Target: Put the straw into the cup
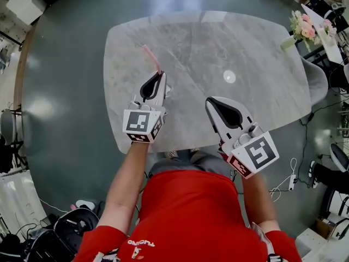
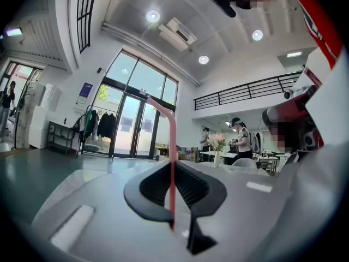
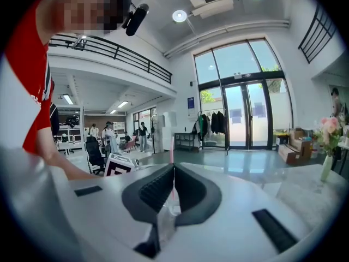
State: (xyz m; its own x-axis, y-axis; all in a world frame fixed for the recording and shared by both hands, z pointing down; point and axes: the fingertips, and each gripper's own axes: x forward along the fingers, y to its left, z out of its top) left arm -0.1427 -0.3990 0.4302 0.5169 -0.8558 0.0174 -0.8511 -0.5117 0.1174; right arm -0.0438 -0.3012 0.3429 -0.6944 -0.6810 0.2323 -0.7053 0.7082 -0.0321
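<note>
- Straw (image 1: 152,58), pink and thin, is clamped between the two fingers of the left gripper (image 1: 159,76).
- Seen in the left gripper view, the straw (image 2: 171,162) runs up through the slot between the fingers, passes the fingertips and bends to the left at its top. Its lower end stops inside the slot, near the base of the fingers.
- The fingers of the left gripper (image 2: 173,167) are closed on the straw from both sides.
- In the head view the free part of the straw sticks out beyond the left fingertips, over the grey marble table (image 1: 245,42), and it is tilted.
- The right gripper (image 1: 211,101) is held well apart from the left one, and its fingertips are also over the table.
- In the right gripper view the fingers of the right gripper (image 3: 174,166) are pressed together at the tips. Low in the slot between them there is a clear, glassy patch; I cannot tell what it is.
- Beyond the right fingertips the straw (image 3: 172,146) shows upright, and left of it is the marker cube (image 3: 116,166) of the left gripper.
- A small white round spot (image 1: 229,76) lies on the table, beyond the right fingertips.
- A vase of pink flowers (image 1: 302,26) stands at the far right edge of the table, far from both pairs of fingers.
</note>
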